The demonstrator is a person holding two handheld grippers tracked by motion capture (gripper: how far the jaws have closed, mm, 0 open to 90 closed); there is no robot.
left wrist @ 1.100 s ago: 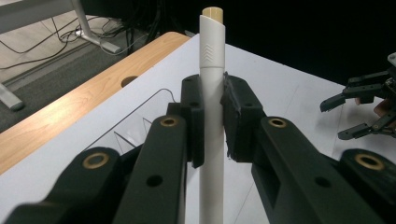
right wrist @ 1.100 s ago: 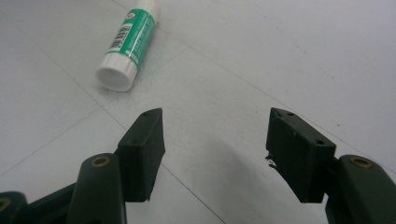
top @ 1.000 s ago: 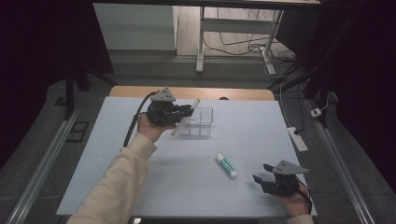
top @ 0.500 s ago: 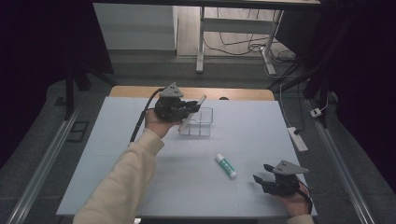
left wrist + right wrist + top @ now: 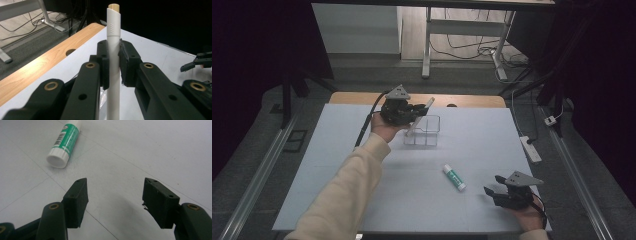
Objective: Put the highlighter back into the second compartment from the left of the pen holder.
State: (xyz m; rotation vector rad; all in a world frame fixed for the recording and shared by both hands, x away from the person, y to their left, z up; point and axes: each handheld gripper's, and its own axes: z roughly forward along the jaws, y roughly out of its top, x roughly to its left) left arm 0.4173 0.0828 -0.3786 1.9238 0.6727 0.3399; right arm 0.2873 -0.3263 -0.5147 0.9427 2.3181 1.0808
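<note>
Pen pinched between left fingers.
Left gripper (image 5: 113,65) fingers clamp the white pen (image 5: 113,50); right gripper (image 5: 115,200) fingers spread, glue stick (image 5: 65,143) beyond them.

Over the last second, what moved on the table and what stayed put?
The left gripper, shut on the white pen, lifted slightly and drifted toward the far edge, above the clear plastic organizer box. The right gripper, open, and the green-and-white glue stick stayed put.
</note>
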